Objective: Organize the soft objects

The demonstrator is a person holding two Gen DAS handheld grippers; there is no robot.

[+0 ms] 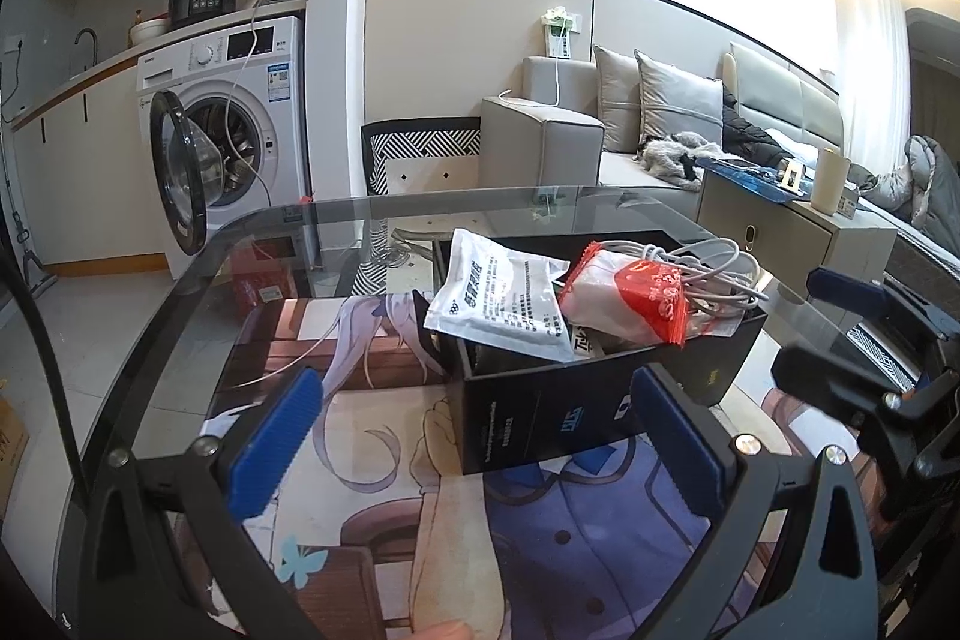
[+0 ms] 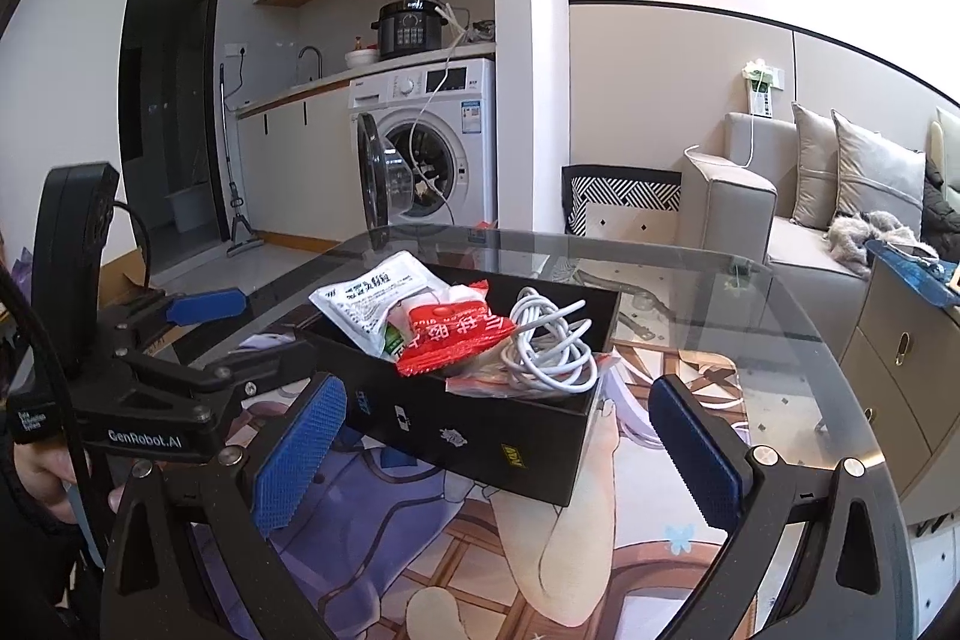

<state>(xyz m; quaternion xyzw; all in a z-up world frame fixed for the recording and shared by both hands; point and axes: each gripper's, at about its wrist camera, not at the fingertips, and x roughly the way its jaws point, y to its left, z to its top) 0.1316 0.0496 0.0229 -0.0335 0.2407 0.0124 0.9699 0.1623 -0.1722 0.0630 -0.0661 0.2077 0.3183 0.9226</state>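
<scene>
A black box (image 1: 540, 412) (image 2: 480, 436) stands on the glass table over a printed mat. In it lie a white printed pouch (image 1: 504, 304) (image 2: 372, 301), a red and clear packet (image 1: 630, 295) (image 2: 450, 337) and a coiled white cable (image 1: 708, 274) (image 2: 549, 340). My left gripper (image 1: 480, 436) is open just in front of the box, with nothing between its blue pads (image 1: 270, 451). My right gripper (image 2: 498, 454) is open too, its blue pads (image 2: 300, 454) flanking the box's near wall without touching. Each gripper shows in the other's view, the right gripper (image 1: 870, 358) at the right edge, the left gripper (image 2: 198, 340) at the left.
The round glass table (image 1: 336, 226) (image 2: 780, 316) has a curved edge close on the left. Beyond it stand a washing machine (image 1: 234, 124) (image 2: 432, 148) with its door open, a patterned chair (image 1: 420, 154), a grey sofa (image 1: 600, 130) and a beige cabinet (image 2: 900, 358). A hand (image 2: 42, 472) grips the left handle.
</scene>
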